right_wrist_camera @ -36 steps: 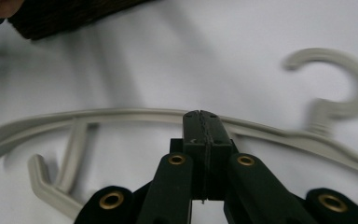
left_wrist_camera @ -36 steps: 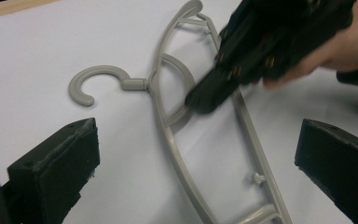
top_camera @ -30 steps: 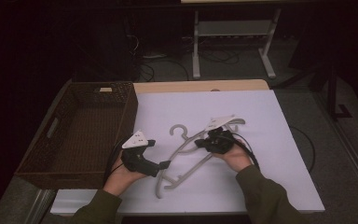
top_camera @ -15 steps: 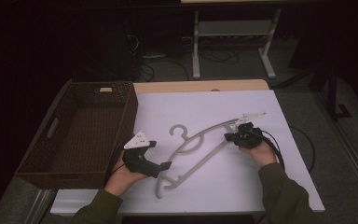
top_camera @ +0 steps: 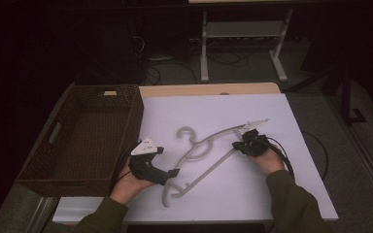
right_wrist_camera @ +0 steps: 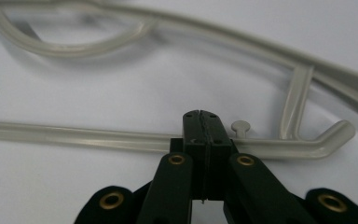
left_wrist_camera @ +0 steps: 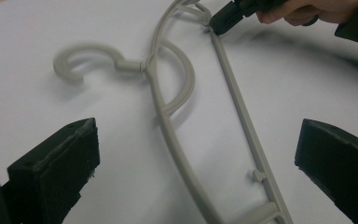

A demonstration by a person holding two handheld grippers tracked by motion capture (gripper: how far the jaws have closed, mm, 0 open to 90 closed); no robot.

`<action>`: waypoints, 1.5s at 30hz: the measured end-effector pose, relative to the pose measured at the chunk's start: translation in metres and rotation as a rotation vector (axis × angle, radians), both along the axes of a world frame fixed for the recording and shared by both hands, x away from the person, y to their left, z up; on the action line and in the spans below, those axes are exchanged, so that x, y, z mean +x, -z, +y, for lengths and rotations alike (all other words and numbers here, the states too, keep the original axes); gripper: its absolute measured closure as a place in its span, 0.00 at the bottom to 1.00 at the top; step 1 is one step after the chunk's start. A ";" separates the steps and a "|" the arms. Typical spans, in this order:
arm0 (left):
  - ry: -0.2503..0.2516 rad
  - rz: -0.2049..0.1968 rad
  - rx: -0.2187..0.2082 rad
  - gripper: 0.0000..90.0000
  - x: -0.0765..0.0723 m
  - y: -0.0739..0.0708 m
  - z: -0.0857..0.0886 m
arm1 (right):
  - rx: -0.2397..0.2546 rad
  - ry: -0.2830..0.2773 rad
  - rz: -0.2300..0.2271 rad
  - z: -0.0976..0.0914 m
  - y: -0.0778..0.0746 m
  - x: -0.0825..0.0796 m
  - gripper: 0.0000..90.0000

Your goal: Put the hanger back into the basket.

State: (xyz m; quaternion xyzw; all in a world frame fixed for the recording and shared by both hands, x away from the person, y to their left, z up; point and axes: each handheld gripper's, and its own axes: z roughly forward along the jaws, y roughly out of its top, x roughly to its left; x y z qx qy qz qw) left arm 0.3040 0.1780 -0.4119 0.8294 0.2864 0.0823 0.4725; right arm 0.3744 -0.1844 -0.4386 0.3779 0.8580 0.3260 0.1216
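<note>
A grey plastic hanger (top_camera: 205,169) lies flat on the white table top, hook pointing away from me. My left gripper (top_camera: 174,173) rests by the hanger's near left end. In the left gripper view (left_wrist_camera: 198,140) its jaws stand wide open, the hanger (left_wrist_camera: 168,121) running ahead between them without touching. My right gripper (top_camera: 236,145) sits at the far right end of the hanger's straight bar. In the right gripper view (right_wrist_camera: 201,125) its jaws are pressed together, tips lying over the bar (right_wrist_camera: 74,132) beside a small peg. The right gripper (left_wrist_camera: 219,21) touches that corner.
A dark wicker basket (top_camera: 131,126), with nothing in it, stands at the table's left side. The white table top (top_camera: 272,194) stretches around the hanger. Behind the table are a metal stand (top_camera: 243,43) and cables on the floor.
My right gripper has slid from the hanger's middle out to its right end. The left gripper and the hanger have stayed put.
</note>
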 end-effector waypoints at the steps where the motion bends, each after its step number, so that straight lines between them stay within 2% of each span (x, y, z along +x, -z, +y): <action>1: -0.001 0.002 -0.002 0.00 0.000 0.000 -0.001 | -0.004 -0.001 0.009 0.000 0.000 0.000 1.00; 12: -0.009 0.008 0.020 0.00 0.001 0.003 -0.006 | -0.002 0.001 0.009 0.000 0.002 0.000 1.00; 18: -0.037 0.017 0.054 0.00 0.008 0.004 -0.013 | -0.002 0.003 0.013 0.000 0.002 0.000 1.00; 21: -0.042 0.023 0.083 0.00 0.013 0.007 -0.022 | -0.008 0.002 0.010 0.000 0.002 0.000 1.00; 23: -0.031 0.023 0.136 0.00 0.018 0.009 -0.028 | -0.008 0.002 0.009 0.001 0.002 0.000 1.00; 25: -0.030 0.027 0.157 0.00 0.021 0.011 -0.035 | -0.008 0.000 0.008 0.000 0.002 0.000 1.00; 29: -0.025 0.032 0.201 0.06 0.028 0.014 -0.042 | -0.009 -0.001 0.007 0.000 0.002 0.000 1.00; 33: -0.031 0.047 0.236 0.18 0.036 0.018 -0.045 | -0.009 -0.002 0.007 0.000 0.002 0.000 1.00; 35: -0.028 0.051 0.244 0.27 0.038 0.018 -0.048 | -0.006 0.005 0.018 0.000 0.002 0.000 1.00; 39: -0.014 0.058 0.274 0.54 0.041 0.019 -0.051 | 0.001 0.004 0.016 0.000 0.002 0.000 1.00; 40: -0.009 0.066 0.280 0.54 0.041 0.019 -0.052 | 0.001 0.004 0.016 0.000 0.002 0.000 1.00; 41: -0.010 0.067 0.298 0.59 0.041 0.019 -0.053 | 0.003 0.005 0.018 -0.001 0.002 0.000 1.00; 42: -0.011 0.071 0.294 0.59 0.041 0.019 -0.054 | 0.003 0.005 0.018 -0.001 0.002 0.000 1.00; 45: -0.011 0.082 0.301 0.70 0.042 0.020 -0.058 | -0.011 0.004 0.028 -0.001 0.005 0.000 1.00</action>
